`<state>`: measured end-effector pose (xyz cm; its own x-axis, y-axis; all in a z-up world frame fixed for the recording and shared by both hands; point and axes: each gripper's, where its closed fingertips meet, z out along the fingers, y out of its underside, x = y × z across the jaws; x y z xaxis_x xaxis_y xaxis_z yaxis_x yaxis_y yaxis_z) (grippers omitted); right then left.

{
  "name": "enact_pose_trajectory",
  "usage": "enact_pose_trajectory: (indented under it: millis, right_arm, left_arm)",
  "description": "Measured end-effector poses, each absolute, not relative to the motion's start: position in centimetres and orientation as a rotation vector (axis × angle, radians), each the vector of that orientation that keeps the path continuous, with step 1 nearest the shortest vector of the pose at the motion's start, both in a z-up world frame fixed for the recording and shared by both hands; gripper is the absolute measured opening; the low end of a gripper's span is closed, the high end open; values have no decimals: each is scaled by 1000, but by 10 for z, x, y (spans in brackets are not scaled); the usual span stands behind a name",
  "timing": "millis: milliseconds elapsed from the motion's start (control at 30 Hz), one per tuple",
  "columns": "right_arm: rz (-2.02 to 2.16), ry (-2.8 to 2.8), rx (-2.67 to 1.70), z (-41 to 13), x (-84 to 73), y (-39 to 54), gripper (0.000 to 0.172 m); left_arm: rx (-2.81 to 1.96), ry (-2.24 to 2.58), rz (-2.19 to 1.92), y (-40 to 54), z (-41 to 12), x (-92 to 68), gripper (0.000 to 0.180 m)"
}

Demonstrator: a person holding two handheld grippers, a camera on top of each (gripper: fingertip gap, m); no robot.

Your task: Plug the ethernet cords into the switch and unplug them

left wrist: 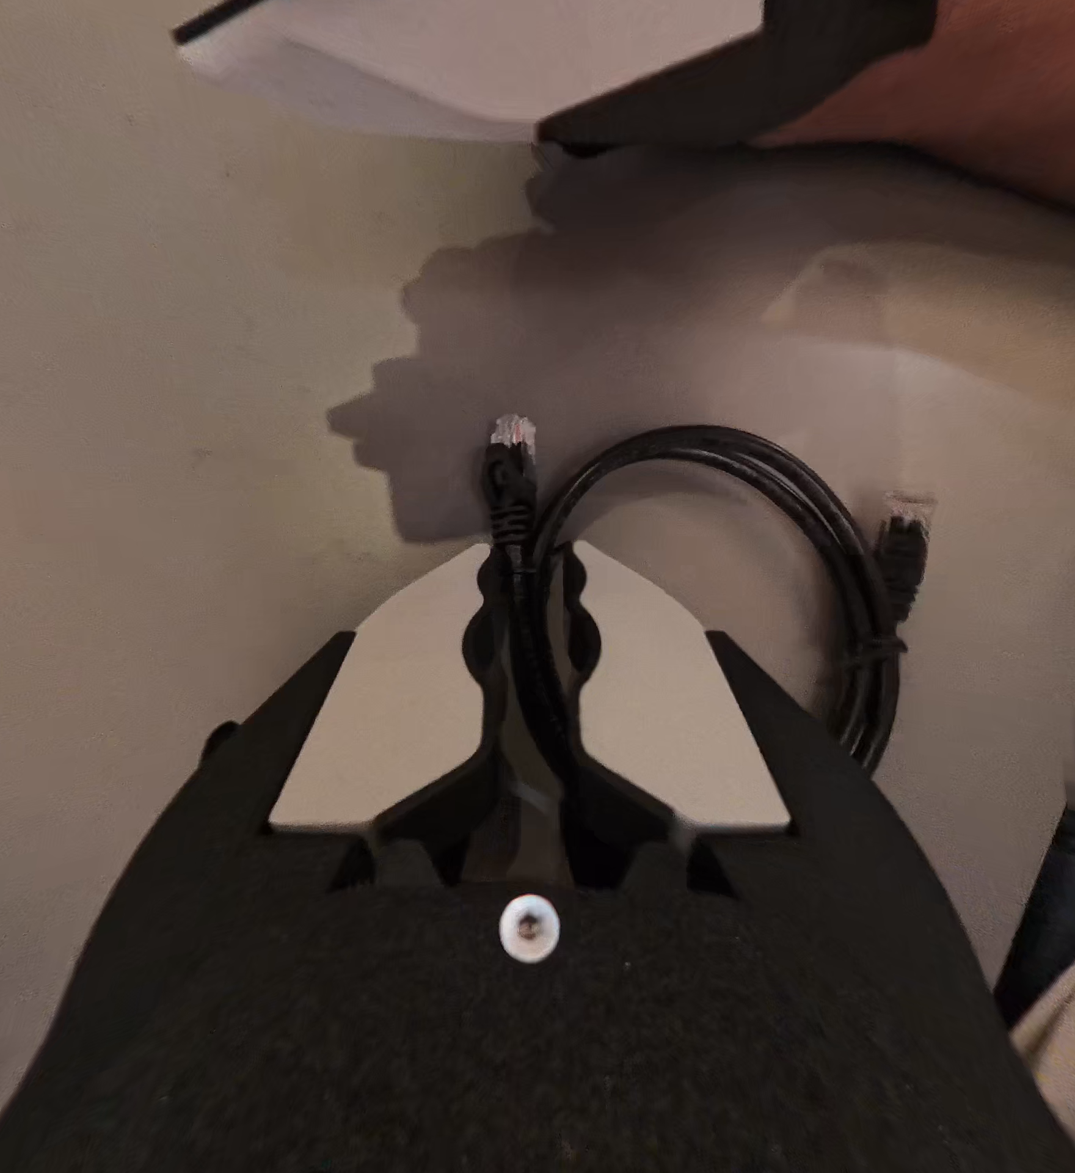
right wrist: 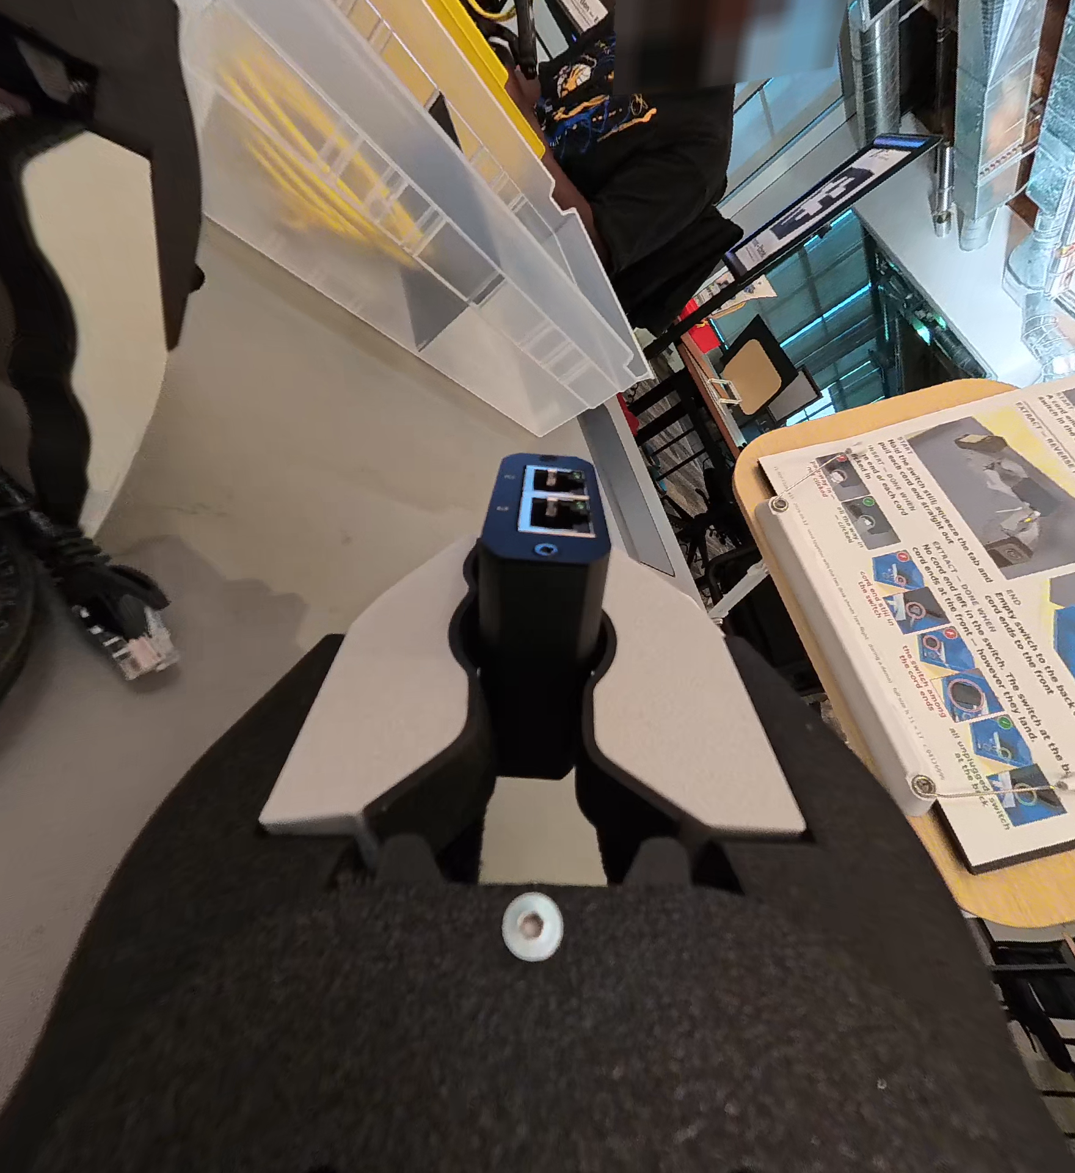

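Observation:
In the left wrist view a black ethernet cord (left wrist: pixel 712 444) lies coiled on the pale table (left wrist: pixel 141 381). One strand runs between the fingers of my left gripper (left wrist: pixel 530 571), and its clear-tipped plug (left wrist: pixel 509 457) sticks out just past the fingertips. A light gap shows between the cord and the right finger (left wrist: pixel 579 609), so the pads do not press on it. The cord's second plug (left wrist: pixel 903 546) lies to the right. My right gripper (right wrist: pixel 541 565) is shut on the black switch (right wrist: pixel 547 508). Its blue face with two empty ports points forward. The first plug also shows at the left of the right wrist view (right wrist: pixel 135 635).
A translucent plastic bin (right wrist: pixel 395 222) stands on the table beyond the switch. A printed instruction sheet (right wrist: pixel 966 603) lies on a wooden side table at the right. A person in a dark shirt (right wrist: pixel 636 159) is behind the bin. A forearm (left wrist: pixel 998 127) crosses the upper right.

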<state>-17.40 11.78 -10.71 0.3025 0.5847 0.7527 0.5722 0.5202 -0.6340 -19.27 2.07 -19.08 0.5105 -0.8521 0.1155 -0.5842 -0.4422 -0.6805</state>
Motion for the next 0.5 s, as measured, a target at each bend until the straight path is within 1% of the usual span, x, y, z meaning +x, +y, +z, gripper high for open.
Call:
enact_pose_trajectory:
  millis: [133,233,367,500]
  right_arm:
    - [15,-1343,-1117,-106,-174,118,26]
    - [16,-1342,-1118,-106,-174,118,26]
    - [16,-1334,-1105,-103,-174,116,26]
    - [15,-1333,-1093,-101,-175,114,26]
  left_arm:
    - [-2163,1215,-544,14,-192,-190,15]
    - [-2183,1212,-578,11,-185,-192,14]
    - [-2098,1215,-534,20,-140,-203,13]
    - [-2068,1351,-476,20,-104,-208,13]
